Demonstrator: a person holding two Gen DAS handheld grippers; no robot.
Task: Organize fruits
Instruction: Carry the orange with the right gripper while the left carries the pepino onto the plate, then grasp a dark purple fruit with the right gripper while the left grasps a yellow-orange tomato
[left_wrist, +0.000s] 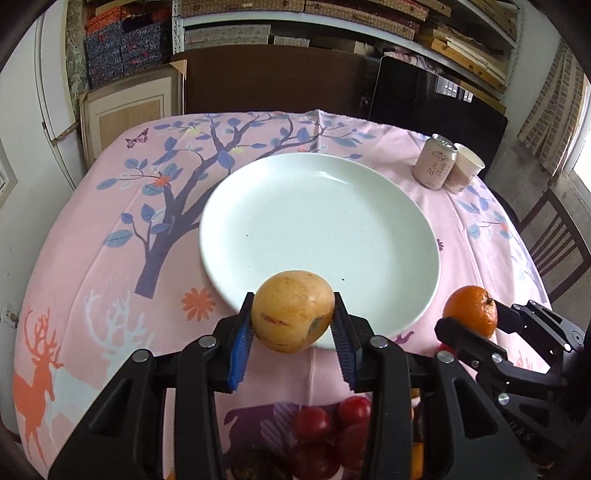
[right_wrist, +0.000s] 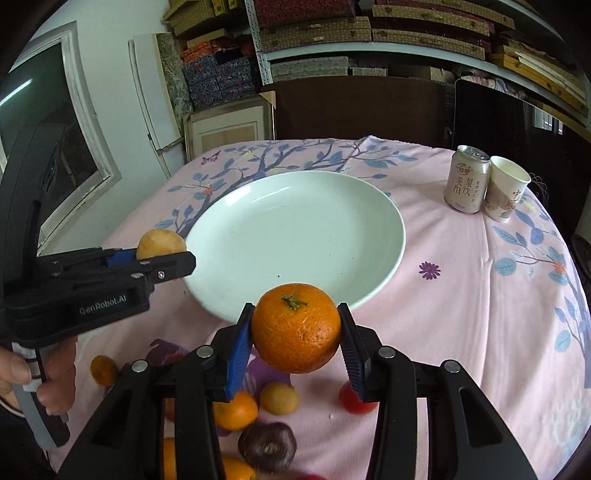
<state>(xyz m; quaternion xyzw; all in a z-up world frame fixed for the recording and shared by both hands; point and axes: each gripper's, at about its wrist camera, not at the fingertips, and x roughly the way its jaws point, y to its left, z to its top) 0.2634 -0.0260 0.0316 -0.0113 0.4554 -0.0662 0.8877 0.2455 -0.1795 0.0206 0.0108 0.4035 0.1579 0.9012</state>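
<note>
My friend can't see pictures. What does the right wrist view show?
The right gripper holds an orange between its jaws, at the near edge of an empty white plate. The left gripper holds a yellow fruit beside it.

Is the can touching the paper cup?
Cannot tell. In both views the can overlaps the paper cup, with no gap visible, but neither plainly shows contact.

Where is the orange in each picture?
Left wrist view: the orange sits low at the right edge, clamped in the right tool.
Right wrist view: the orange is centre, low, between the tool's pads.
Shared landmark: the white plate behind it.
</note>
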